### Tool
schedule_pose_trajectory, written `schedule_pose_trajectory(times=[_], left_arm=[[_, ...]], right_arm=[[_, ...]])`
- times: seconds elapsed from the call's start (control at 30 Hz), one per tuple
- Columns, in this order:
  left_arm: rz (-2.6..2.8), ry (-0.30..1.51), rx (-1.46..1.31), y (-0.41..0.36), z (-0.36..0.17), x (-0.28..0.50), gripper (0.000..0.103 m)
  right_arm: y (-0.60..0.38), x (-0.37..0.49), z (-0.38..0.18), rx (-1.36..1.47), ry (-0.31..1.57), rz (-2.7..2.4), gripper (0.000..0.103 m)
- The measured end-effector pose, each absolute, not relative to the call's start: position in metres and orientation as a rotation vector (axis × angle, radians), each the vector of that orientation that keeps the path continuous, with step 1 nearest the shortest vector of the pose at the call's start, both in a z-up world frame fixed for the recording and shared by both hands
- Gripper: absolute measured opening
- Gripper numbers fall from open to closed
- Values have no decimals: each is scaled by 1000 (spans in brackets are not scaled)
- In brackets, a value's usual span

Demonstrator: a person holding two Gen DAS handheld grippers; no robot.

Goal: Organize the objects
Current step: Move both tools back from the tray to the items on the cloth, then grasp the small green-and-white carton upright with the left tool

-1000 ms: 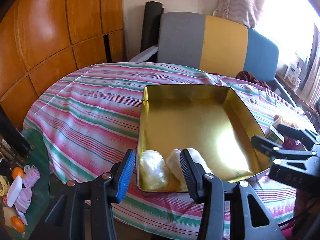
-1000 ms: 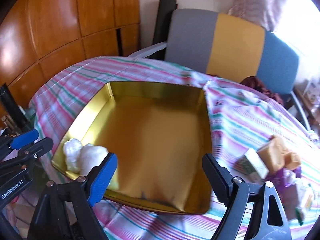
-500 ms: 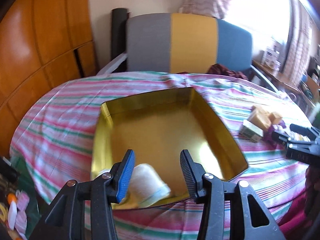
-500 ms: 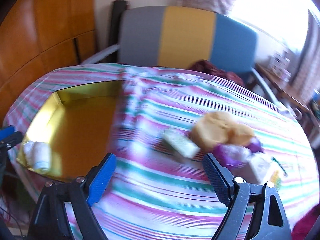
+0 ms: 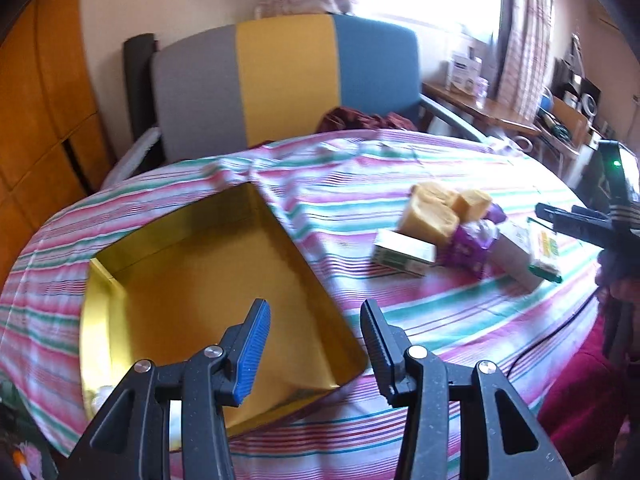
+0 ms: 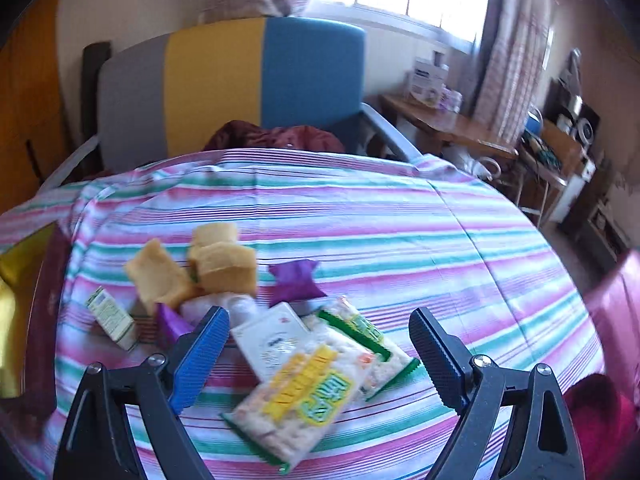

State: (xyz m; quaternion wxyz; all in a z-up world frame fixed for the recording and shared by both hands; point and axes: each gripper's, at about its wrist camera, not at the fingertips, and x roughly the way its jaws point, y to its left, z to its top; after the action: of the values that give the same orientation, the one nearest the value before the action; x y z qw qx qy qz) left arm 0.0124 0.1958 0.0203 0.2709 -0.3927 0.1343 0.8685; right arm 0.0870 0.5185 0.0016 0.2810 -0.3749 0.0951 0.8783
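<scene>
A gold tin tray (image 5: 132,272) lies on the striped tablecloth (image 5: 360,168); its edge shows at the left of the right wrist view (image 6: 16,264). A white wrapped item (image 5: 102,396) sits in its near left corner. My left gripper (image 5: 314,344) is open and empty above the tray's near right corner. To the right lies a pile: yellow sponge cakes (image 6: 224,260), a small green-white box (image 6: 110,318), purple wrappers (image 6: 294,282), a white box (image 6: 272,340) and snack packets (image 6: 304,396). My right gripper (image 6: 316,354) is open and empty, just above the snack packets.
A grey, yellow and blue chair (image 5: 280,76) with dark red cloth (image 6: 276,136) on its seat stands behind the table. A wooden desk with clutter (image 6: 452,124) stands at the right by the window. Wood panelling (image 5: 36,112) is at the left.
Both grippers have swung to the right. The left view has moved from the tray's near left towards its right corner. The right gripper has moved from the tray over to the pile of items.
</scene>
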Motion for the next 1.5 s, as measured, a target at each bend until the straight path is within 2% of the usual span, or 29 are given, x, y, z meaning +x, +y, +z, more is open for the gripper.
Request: schedule_pose_trajectory(times=[0.2, 0.47, 0.77, 1.13, 1.27, 1.37, 1.43, 1.5], left_arm=[[2205, 291, -1165, 235, 9, 4, 47], [2148, 289, -1225, 280, -5, -6, 47], [2056, 203, -1401, 314, -32, -29, 47], [2083, -8, -1602, 341, -71, -85, 47], [2093, 29, -1618, 354, -86, -93, 47], [2123, 134, -1530, 360, -86, -85, 40], [2138, 210, -1471, 360, -88, -76, 31], [2140, 257, -1419, 357, -89, -70, 29]], right_arm=[[538, 93, 3, -945, 413, 2339, 92], [542, 95, 2, -949, 461, 2336, 95], [546, 98, 2, -942, 526, 2340, 98], [549, 96, 2, -942, 564, 2347, 98], [554, 98, 1, -937, 588, 2330, 98], [562, 102, 0, -918, 632, 2298, 98], [572, 107, -2, -901, 708, 2275, 98], [581, 111, -6, -900, 794, 2250, 98]])
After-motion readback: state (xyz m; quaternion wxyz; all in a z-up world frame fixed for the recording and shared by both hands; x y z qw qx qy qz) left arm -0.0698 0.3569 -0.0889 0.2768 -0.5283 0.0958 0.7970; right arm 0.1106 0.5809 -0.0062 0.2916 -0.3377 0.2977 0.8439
